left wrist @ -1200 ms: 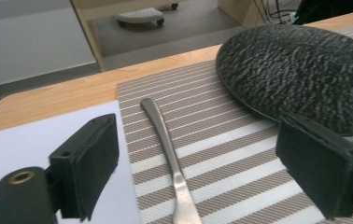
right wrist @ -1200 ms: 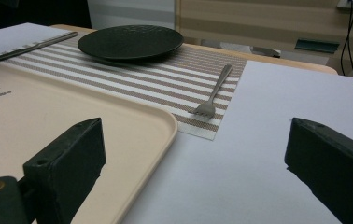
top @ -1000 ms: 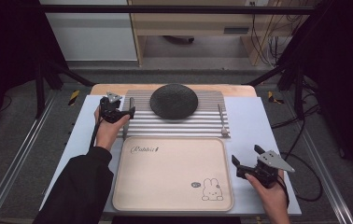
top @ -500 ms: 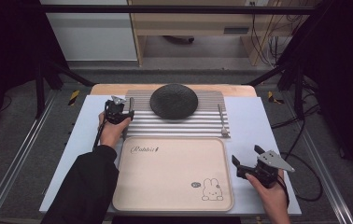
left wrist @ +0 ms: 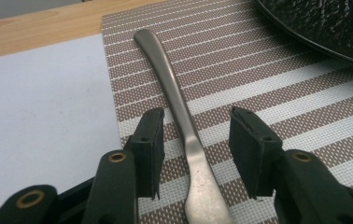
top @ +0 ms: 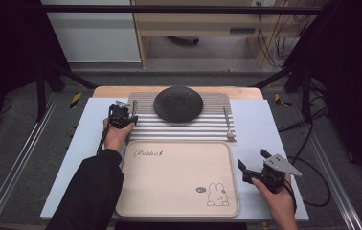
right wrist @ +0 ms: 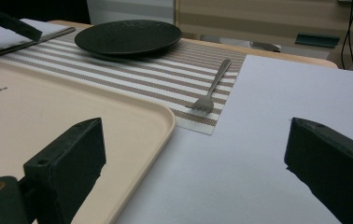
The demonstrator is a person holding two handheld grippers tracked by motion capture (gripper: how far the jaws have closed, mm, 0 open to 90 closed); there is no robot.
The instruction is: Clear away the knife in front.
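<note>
- Knife (left wrist: 179,107) lies flat on the striped placemat (left wrist: 277,102), its handle running between the left gripper's (left wrist: 197,140) spread jaws, untouched.
- Right gripper (right wrist: 193,154) hangs wide open beside the tray (right wrist: 48,121).

Left claw (top: 121,115) open, reaching forward, right claw (top: 258,165) open, resting near

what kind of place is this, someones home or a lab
Probably a lab set up for recording, not a home: a table setting with a striped placemat, black plate and beige tray, ringed by metal frame rails and loose cables.
</note>
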